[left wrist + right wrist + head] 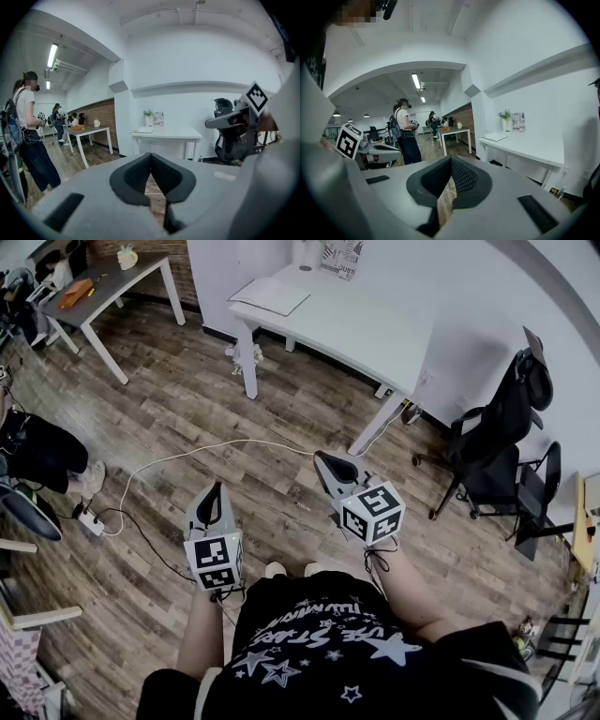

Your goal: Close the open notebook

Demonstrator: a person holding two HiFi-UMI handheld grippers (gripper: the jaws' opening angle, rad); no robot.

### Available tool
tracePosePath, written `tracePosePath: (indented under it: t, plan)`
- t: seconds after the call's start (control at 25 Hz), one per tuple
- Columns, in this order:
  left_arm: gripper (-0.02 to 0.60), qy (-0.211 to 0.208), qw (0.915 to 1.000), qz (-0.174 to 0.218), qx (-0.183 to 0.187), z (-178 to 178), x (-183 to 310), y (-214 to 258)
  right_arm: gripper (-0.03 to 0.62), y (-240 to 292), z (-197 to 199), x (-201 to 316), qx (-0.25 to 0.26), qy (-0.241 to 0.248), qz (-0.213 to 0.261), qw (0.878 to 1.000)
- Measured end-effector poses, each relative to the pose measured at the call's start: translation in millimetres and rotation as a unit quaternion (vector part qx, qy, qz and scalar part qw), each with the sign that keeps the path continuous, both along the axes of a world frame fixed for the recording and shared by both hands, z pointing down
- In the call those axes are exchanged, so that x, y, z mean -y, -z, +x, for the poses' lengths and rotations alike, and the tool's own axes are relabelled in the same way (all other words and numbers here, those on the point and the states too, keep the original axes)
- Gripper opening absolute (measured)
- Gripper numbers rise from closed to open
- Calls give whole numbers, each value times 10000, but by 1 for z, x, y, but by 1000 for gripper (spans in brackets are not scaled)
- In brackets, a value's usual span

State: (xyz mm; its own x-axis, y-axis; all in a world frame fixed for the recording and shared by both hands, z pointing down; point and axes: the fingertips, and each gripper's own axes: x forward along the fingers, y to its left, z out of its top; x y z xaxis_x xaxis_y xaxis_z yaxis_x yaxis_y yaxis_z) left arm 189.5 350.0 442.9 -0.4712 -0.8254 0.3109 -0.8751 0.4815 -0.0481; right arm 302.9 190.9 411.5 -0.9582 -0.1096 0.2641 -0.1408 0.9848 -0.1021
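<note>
Far left edge: a bystander (37, 456) in dark trousers stands on the wood floor (187, 399). Above that, a grey table (112, 282) with an orange thing (75, 293) near its left end and a pale mug (127, 257) at the far edge. A power strip (91, 519) lies on the floor, and a white cable (187, 454) runs from it to the right.

Left gripper (216, 495) is held out over the floor, tilted slightly down. Its jaws are pressed together at the tips with nothing between them.

Open notebook (270, 294) lies flat, pages up, at the left end of the white table (366, 329), near the front-left corner and well apart from both grippers. A small potted plant (148, 117) and a patterned box (342, 257) (print not readable) stand at the table's far edge, by the wall.

Right gripper (325, 461) is also over bare floor, level with the left one. Its pads meet at the tip and it is empty too.

Far right: a black office chair (502, 442), clear of the table's right end.
</note>
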Motion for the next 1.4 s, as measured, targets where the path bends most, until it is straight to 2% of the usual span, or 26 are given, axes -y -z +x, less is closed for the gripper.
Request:
tracePosePath:
  t: [0.24,0.44,0.72,0.88,1.04,1.12,1.2,1.4]
  plan:
    - [20,10,10000,82,-21,24,10,8,2,3,21,10,0,21,-5,10000]
    - [20,80,9999,105,-95,32,6,7,2,1,21,6,-13,138,-34,9999]
    - [20,248,9997,45,-74,12,-25,0,2,0,-7,-19,8,302,12,9995]
    - [21,227,9993,268,-157,-4,-42,-1,2,3,-25,-32,191,263,112,9994]
    - [26,143,9988,464,-78,-23,-53,4,2,2,-38,-41,245,160,78,9995]
    - [53,155,9983,538,-164,-32,-53,4,2,0,-43,-40,208,127,91,9997]
    - [166,168,9978,567,-305,-39,-52,-1,2,-2,-49,-37,185,88,87,9998]
    - [215,167,9973,542,-466,-55,-42,-9,2,-8,-69,-23,115,95,97,9998]
